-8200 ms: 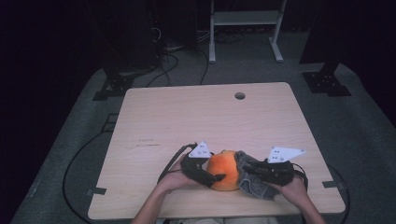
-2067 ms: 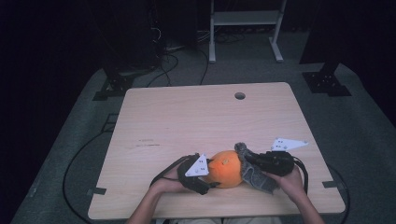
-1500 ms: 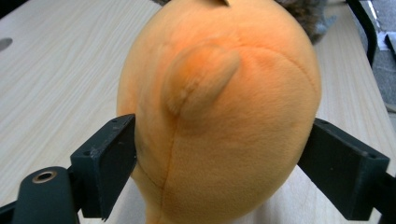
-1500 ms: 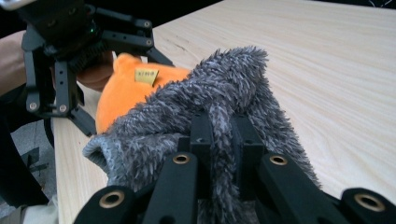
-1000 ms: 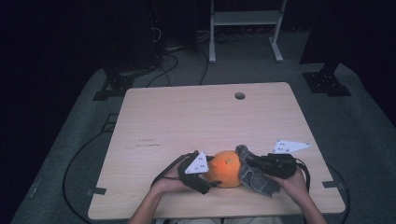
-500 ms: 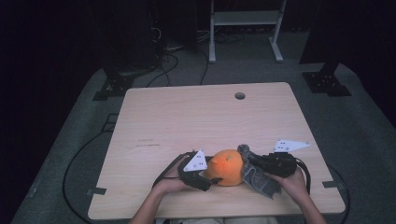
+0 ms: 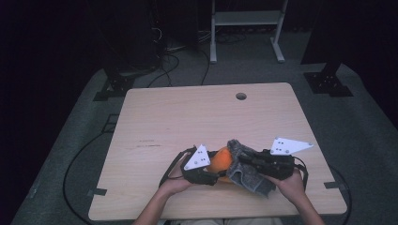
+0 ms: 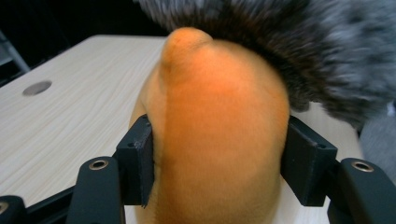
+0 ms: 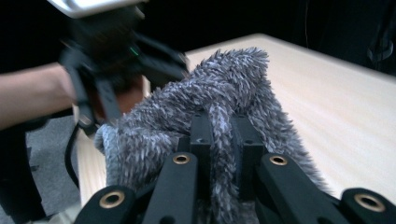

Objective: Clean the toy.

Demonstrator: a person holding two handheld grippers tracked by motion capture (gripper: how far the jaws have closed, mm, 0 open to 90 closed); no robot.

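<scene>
An orange plush ball rests near the front edge of the wooden table, partly wrapped by a grey fuzzy cloth. My left gripper is shut on the orange plush, its two jaws pressing both sides. The grey fuzzy cloth drapes over the plush's top and far side. My right gripper is shut on a fold of the grey cloth, pinched between its jaws. In the right gripper view, the left gripper sits just beyond the cloth.
A round cable hole sits near the table's far edge. A white metal stand and black equipment with cables stand on the floor behind. Tape marks are at the front corners. The table's back half is bare wood.
The right gripper has drawn the grey cloth a little further up and over the orange plush. The left gripper stays clamped, shifting only slightly.
</scene>
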